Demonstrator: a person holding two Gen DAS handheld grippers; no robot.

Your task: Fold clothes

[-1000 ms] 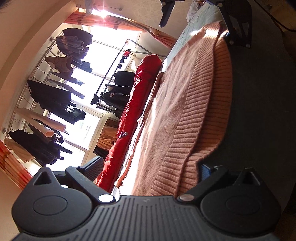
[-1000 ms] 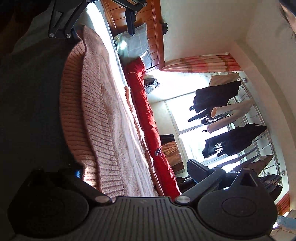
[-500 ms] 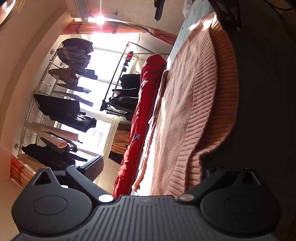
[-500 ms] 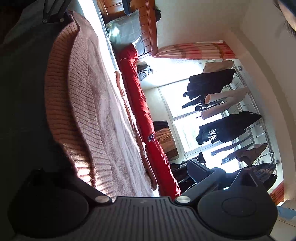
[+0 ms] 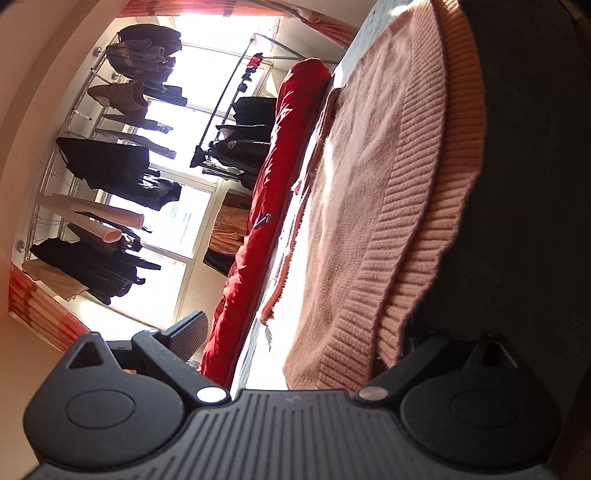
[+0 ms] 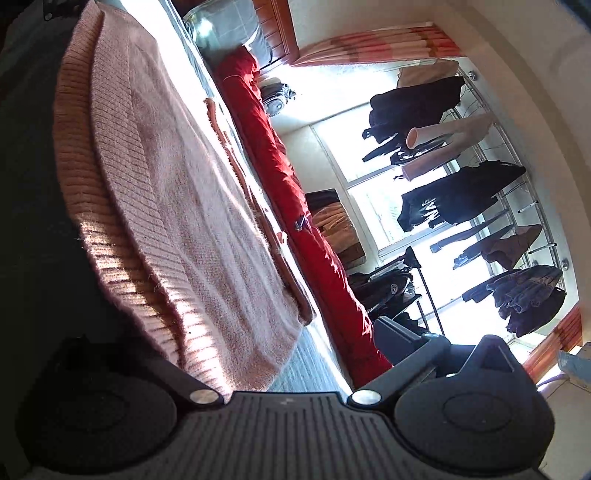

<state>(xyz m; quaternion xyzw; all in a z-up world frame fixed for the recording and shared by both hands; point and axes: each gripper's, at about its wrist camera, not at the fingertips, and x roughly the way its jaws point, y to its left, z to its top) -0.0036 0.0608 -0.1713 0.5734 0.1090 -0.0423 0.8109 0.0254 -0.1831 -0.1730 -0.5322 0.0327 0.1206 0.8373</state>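
From the left wrist, the left gripper (image 5: 295, 332) is closing around the pink sweater (image 5: 369, 184)'s ribbed hem, not yet visibly pinching; a red quilt (image 5: 280, 177) lies beyond. From the right wrist, the right gripper (image 6: 229, 347) straddles that hem's other end, grip unclear; only here a pillow (image 6: 221, 22) shows ahead.

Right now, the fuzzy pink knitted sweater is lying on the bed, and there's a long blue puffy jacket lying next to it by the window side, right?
Almost. The pink knitted sweater does lie spread on the bed, but the long puffy jacket beside it is red, not blue. Both wrist views show it lying along the sweater's far edge, on the window side.
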